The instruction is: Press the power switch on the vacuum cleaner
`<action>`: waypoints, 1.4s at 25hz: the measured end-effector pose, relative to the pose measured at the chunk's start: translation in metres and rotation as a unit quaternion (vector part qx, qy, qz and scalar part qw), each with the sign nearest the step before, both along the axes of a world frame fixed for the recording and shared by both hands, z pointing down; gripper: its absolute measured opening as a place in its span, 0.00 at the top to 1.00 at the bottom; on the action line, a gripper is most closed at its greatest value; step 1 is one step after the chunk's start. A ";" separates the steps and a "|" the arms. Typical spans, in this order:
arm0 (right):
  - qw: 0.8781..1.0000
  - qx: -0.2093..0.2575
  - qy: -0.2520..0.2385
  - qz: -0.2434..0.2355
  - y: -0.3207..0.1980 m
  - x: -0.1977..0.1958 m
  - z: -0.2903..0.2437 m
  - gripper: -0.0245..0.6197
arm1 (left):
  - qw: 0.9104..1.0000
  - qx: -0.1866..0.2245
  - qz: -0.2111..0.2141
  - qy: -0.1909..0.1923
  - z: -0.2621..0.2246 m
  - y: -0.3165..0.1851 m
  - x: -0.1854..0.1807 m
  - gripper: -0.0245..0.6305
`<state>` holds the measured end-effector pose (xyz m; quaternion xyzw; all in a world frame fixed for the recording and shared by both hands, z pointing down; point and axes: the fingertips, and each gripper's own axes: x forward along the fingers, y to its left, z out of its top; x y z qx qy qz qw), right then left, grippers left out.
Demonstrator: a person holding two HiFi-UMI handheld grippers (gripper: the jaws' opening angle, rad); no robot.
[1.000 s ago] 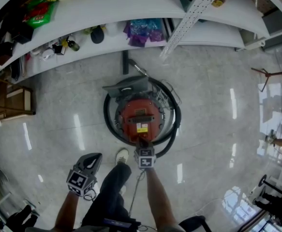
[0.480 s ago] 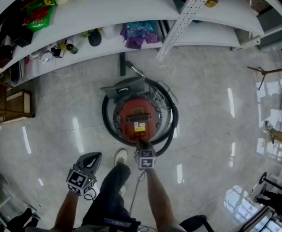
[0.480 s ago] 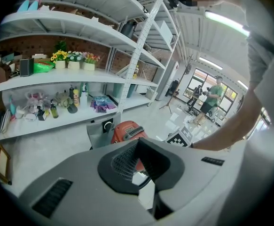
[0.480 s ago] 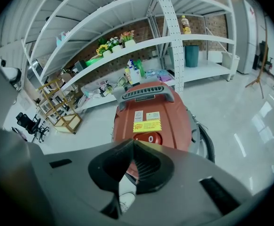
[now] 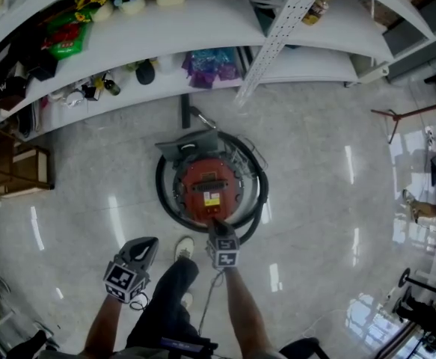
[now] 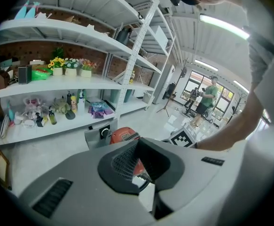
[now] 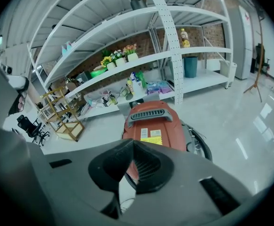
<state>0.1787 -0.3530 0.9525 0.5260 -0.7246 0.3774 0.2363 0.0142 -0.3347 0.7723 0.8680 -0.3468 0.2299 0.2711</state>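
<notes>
Where the shelving [image 5: 165,21] runs: along the far edge of the floor. More of it shows than a second ago, so the head has tipped up slightly.
Floor [image 5: 330,200]: pale and glossy, and it carries everything named below.
Vacuum cleaner [image 5: 209,185]: a red drum standing on the floor just out from the foot of the shelving. It has not shifted.
Hose [image 5: 161,193]: a black loop lying around the drum on the floor.
Leg [image 5: 169,290]: the person's, at the near edge of the floor, between the two tools.
Right tool [image 5: 219,229]: jaws drawn together with nothing between them. The tip is over the near rim of the red body, the same place it held against the drum a second ago.
Left tool [image 5: 144,247]: jaws likewise together and empty. It hangs beside the leg, well apart from the vacuum cleaner, and has not moved.
Sticker [image 7: 151,135]: yellow and white, on the red lid below the grey grille.
Power switch: cannot be picked out. It probably lies at the near rim, behind the right tool's own body.
Meaning: only the viewpoint has changed, so the press looks either under way or just ahead. Nothing visible shows the machine running.
</notes>
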 end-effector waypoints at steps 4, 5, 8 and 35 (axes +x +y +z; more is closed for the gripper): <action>1.000 0.026 -0.007 0.003 -0.001 -0.005 -0.030 0.94 | 1.000 0.013 0.003 0.003 -0.014 0.007 0.001 0.95; 0.999 0.034 -0.008 0.004 -0.001 -0.005 -0.037 0.94 | 1.000 0.016 0.002 0.003 -0.018 0.009 0.001 0.95; 0.999 0.050 -0.006 0.007 0.005 -0.005 -0.054 0.94 | 1.000 0.029 0.008 0.006 -0.027 0.015 0.002 0.95; 0.978 0.196 -0.009 0.065 0.114 0.019 -0.288 0.94 | 0.990 0.130 0.052 0.036 -0.176 0.102 0.027 0.95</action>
